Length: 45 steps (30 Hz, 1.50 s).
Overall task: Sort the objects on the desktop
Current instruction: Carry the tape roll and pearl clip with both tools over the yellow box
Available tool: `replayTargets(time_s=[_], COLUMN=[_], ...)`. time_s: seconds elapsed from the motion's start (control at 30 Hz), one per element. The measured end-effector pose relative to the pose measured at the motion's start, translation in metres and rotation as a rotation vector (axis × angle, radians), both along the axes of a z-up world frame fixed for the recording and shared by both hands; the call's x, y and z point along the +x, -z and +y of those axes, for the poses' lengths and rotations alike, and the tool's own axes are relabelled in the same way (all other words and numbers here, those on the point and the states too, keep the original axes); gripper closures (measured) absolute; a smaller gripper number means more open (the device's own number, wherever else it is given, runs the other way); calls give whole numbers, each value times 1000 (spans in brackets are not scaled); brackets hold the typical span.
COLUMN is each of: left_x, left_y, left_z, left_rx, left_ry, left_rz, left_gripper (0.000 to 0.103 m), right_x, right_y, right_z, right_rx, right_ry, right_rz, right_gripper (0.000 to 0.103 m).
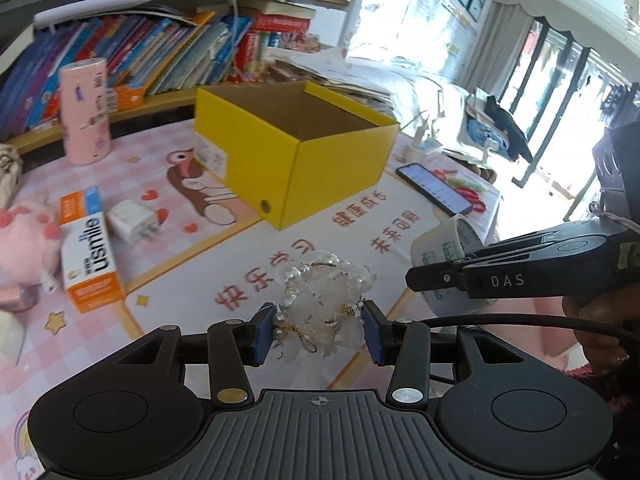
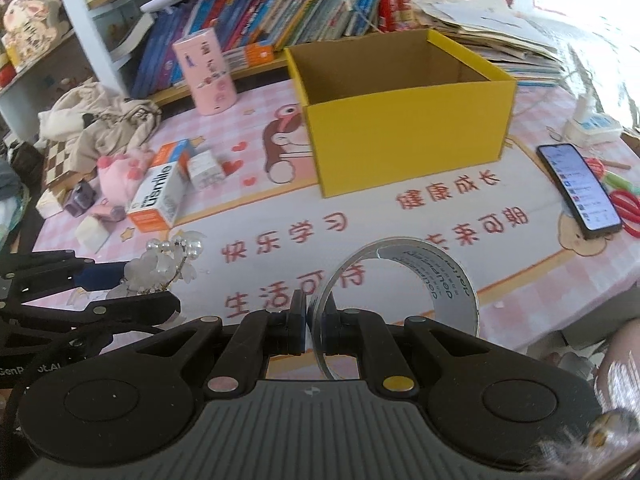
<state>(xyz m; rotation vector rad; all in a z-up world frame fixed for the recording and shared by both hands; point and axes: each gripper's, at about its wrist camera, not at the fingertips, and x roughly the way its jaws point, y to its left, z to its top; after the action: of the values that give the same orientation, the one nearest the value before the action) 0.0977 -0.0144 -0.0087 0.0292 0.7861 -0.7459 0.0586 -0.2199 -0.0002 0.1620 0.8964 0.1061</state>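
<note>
A pearl hair ornament [image 1: 324,304] and tape roll [image 2: 400,292] are being gripped by clenched left tongs [image 1: 320,330] and right tongs [image 2: 316,324], presumably for dropping into the yellow box [image 2: 404,132] at upper centre.

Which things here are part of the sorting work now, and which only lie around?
In use:
- pearl hair ornament, in left hand-held gripper
- tape roll, in right hand-held gripper
- yellow box

Lying about:
- phone
- toothpaste carton
- pink canister
- books
</note>
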Motion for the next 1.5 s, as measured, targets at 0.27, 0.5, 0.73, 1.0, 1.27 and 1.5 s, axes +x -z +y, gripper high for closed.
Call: replayTargets(time_s=[0.27,0.5,0.73,1.0,1.27,1.5], left_x=[10,23,38,55,71,87], left_y=[-1,0,3,11,15,14], left_z=[-26,-52,-81,-116,-144,-162], left_rx=[-4,-9,-6,-9,-3,15], left_ry=[28,41,45,50,18,-29], left_rz=[-1,9,27,68,92,103], left_gripper=[59,59,59,59,59,59], right_x=[6,16,32,53,79,107], right_y=[-1,0,3,11,18,22], right_z=[-25,-51,-79,-109,-135,-152], right_rx=[-2,-12,-19,-39,-33,-12], right_ry=[21,34,30,5,-64,-150], right_rz=[6,24,53,103,132,147], right_gripper=[97,97,97,97,97,97])
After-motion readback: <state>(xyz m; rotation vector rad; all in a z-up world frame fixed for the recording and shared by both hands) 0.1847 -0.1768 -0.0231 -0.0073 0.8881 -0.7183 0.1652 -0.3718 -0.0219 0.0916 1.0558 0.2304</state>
